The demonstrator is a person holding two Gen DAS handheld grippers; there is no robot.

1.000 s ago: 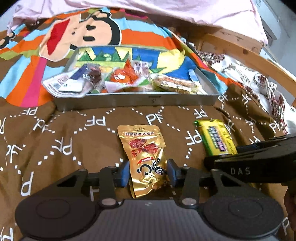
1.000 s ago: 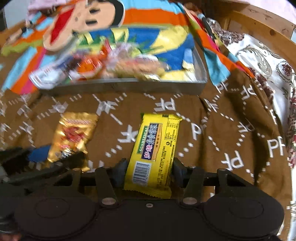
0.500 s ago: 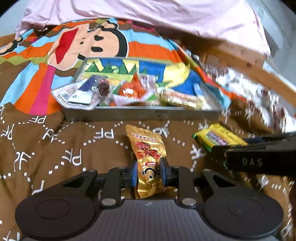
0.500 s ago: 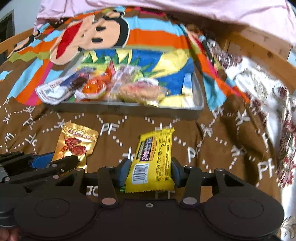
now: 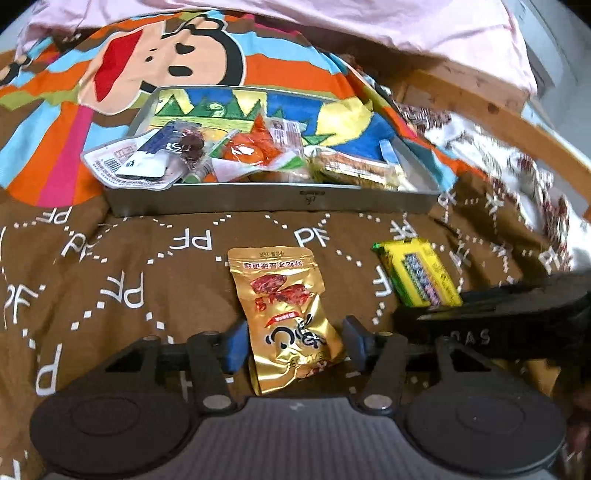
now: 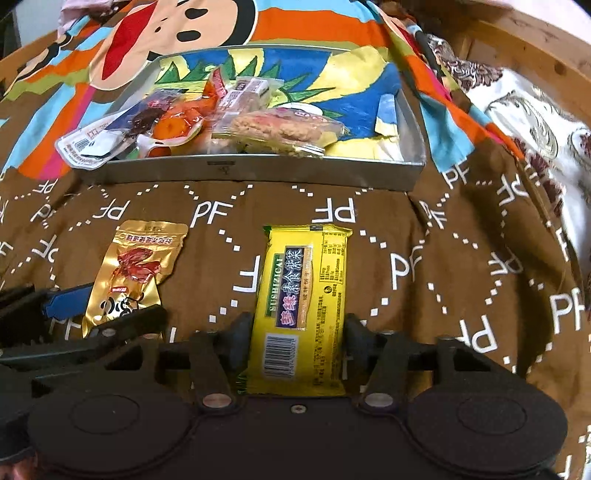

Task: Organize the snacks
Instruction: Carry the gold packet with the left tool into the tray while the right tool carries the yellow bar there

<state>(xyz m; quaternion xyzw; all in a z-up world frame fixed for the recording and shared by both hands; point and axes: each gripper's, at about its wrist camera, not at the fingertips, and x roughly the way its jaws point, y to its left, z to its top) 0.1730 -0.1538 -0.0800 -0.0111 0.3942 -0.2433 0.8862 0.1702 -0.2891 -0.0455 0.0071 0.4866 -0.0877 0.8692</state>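
A brown bedspread (image 5: 110, 280) printed with white "PF" letters and dotted diamonds covers the bed, its upper part a bright striped cartoon monkey face (image 5: 166, 62). A pink pillow (image 5: 369, 18) lies behind, with a curved wooden bed frame (image 5: 517, 110) and floral sheet (image 6: 535, 122) alongside.

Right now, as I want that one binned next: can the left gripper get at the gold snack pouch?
Probably yes: the gold snack pouch lies between the jaws of the left gripper, which have just been opening and stand slightly off it. Nothing covers it on the brown bedspread.
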